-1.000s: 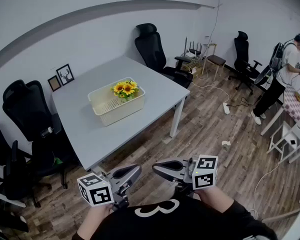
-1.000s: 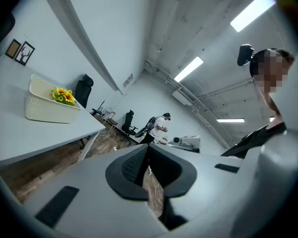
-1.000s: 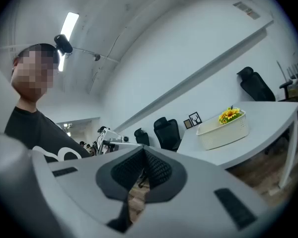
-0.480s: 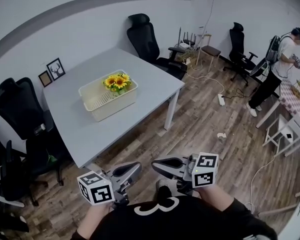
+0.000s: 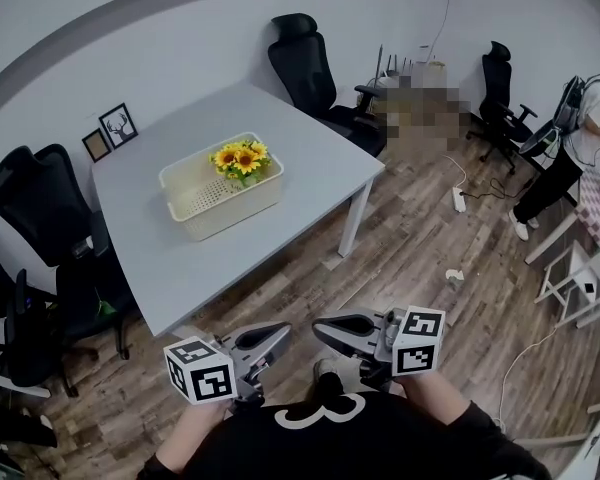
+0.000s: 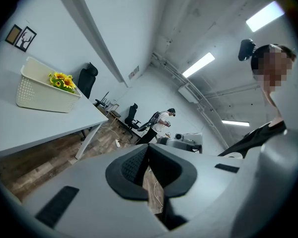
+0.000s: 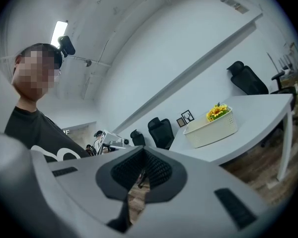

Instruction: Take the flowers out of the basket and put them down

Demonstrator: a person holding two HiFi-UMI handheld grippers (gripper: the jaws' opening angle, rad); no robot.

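A bunch of yellow sunflowers (image 5: pixel 240 157) stands in the right end of a cream perforated basket (image 5: pixel 208 200) on the grey table (image 5: pixel 310 173). Both grippers are held close to my body, well short of the table and over the wooden floor. My left gripper (image 5: pixel 278 334) points right with its jaws shut and nothing between them. My right gripper (image 5: pixel 321 325) points left, shut and empty too. The left gripper view shows the basket (image 6: pixel 42 93) and flowers (image 6: pixel 61 81) far off to the left. In the right gripper view, the basket (image 7: pixel 211 131) and flowers (image 7: pixel 217 111) appear at the right.
Black office chairs (image 5: pixel 310 63) stand behind and to the left (image 5: pixel 35 193) of the table. Two small picture frames (image 5: pixel 118 124) lean on the wall. A person (image 5: pixel 580 143) stands far right. A power strip (image 5: pixel 463 201) and cable lie on the floor.
The head view has shifted a little, so the table and chairs sit slightly differently in the frame. Both grippers stay shut in front of my body.
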